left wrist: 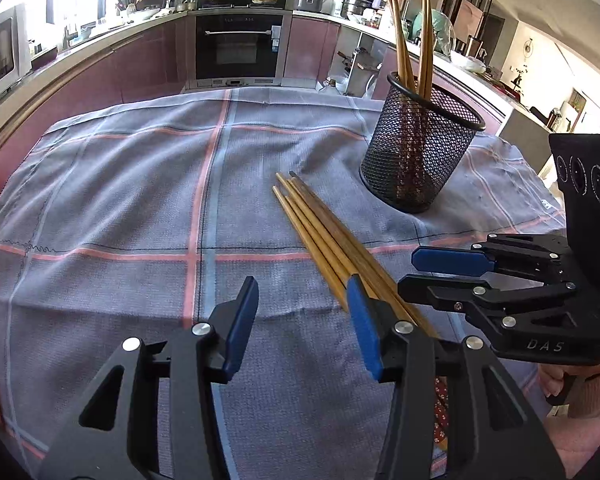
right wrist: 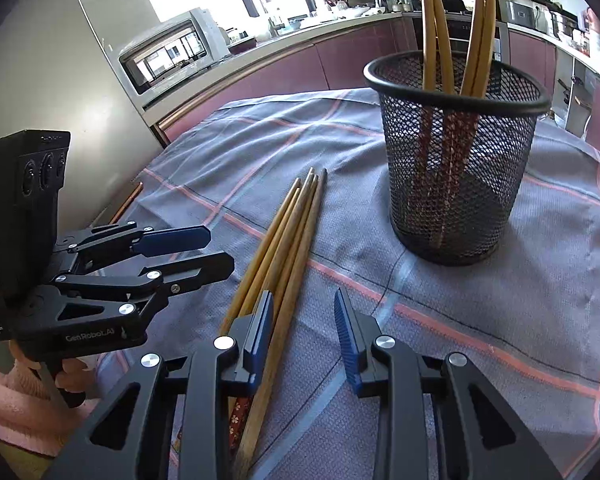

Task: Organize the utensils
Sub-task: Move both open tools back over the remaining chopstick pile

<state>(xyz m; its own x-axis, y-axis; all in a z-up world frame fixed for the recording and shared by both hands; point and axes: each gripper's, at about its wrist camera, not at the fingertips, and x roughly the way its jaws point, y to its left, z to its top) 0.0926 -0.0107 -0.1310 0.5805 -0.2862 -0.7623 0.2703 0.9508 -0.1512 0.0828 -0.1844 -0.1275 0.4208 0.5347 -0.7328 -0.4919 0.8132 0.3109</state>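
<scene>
Across the frame's middle, loose chopsticks lay on the checked cloth, below-left of the mesh holder. Left gripper and right gripper both hung apart, empty.

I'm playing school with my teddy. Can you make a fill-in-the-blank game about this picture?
1. Some chopsticks stand in a black mesh ____.
2. The loose chopsticks lie on a checked ____.
3. The jaws of the left gripper and right gripper have pads coloured ____.

Missing words: cup; cloth; blue.
</scene>
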